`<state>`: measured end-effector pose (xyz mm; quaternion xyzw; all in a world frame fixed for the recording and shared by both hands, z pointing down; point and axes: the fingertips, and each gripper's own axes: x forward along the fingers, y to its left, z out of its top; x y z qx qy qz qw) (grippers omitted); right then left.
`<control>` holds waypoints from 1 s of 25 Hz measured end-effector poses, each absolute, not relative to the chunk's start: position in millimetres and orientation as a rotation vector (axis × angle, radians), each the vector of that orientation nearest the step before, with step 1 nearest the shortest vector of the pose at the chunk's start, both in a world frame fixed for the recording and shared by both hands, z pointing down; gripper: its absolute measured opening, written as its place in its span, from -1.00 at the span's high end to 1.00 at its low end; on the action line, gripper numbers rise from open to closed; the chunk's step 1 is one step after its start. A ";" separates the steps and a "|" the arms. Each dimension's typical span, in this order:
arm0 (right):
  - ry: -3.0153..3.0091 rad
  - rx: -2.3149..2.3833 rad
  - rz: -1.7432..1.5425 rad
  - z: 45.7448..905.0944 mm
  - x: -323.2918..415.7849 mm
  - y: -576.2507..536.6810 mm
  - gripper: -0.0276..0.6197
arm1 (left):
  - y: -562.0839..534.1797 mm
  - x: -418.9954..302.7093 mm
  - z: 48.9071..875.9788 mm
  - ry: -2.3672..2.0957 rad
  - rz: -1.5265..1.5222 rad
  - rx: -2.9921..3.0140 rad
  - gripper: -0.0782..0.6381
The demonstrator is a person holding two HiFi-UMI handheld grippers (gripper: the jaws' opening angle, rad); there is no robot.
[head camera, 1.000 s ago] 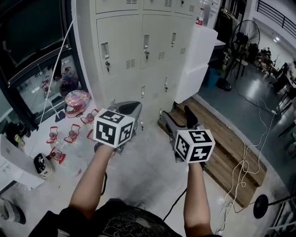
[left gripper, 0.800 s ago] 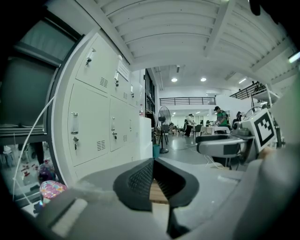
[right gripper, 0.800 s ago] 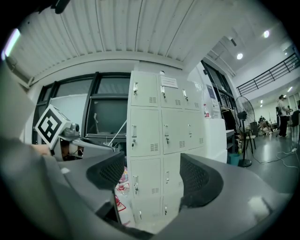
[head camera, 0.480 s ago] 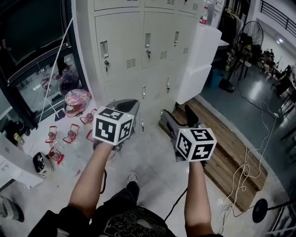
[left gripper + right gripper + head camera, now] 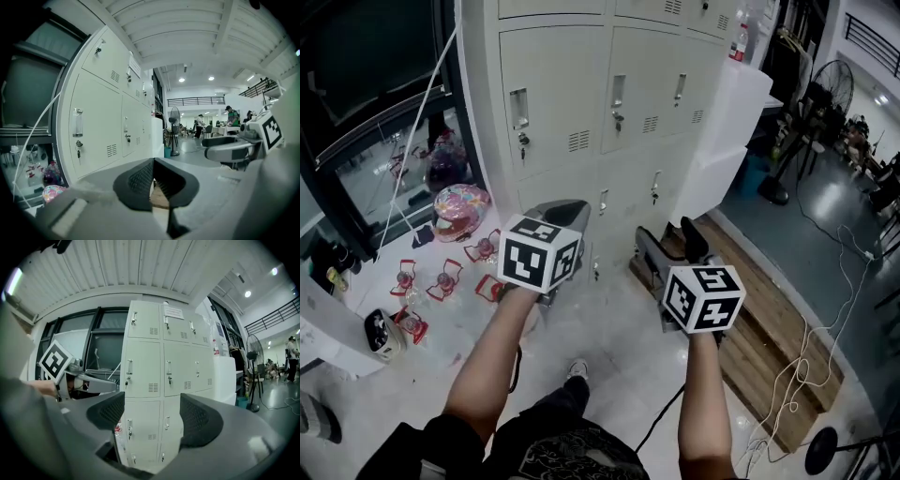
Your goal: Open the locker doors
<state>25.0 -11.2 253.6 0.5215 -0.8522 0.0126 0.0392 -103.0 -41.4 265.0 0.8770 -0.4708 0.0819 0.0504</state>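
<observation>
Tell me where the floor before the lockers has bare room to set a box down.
The pale grey floor is bare between the cream metal lockers, the small red frames and the brown wooden platform. Crowded at left; white cables trail at right.

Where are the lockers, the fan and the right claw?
lockers (image 5: 558, 94): head view, a door's flat front.
fan (image 5: 836, 82): head view, its round cage.
right claw (image 5: 152, 404): right gripper view, between its open tips.

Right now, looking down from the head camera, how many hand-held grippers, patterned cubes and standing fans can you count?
grippers: 2, the left gripper and the right gripper
marker cubes: 2, the left cube and the right cube
standing fan: 1
total: 5
</observation>
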 end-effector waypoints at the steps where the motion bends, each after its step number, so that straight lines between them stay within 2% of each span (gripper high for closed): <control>1: -2.613 1.596 0.036 253.0 23.8 -20.9 -0.18 | -50.7 -104.5 264.0 -1.441 0.251 2.670 0.78; 25: -2.637 1.474 -0.024 222.4 -54.4 -263.3 -0.16 | -274.1 -161.6 224.9 -1.528 0.247 2.689 0.78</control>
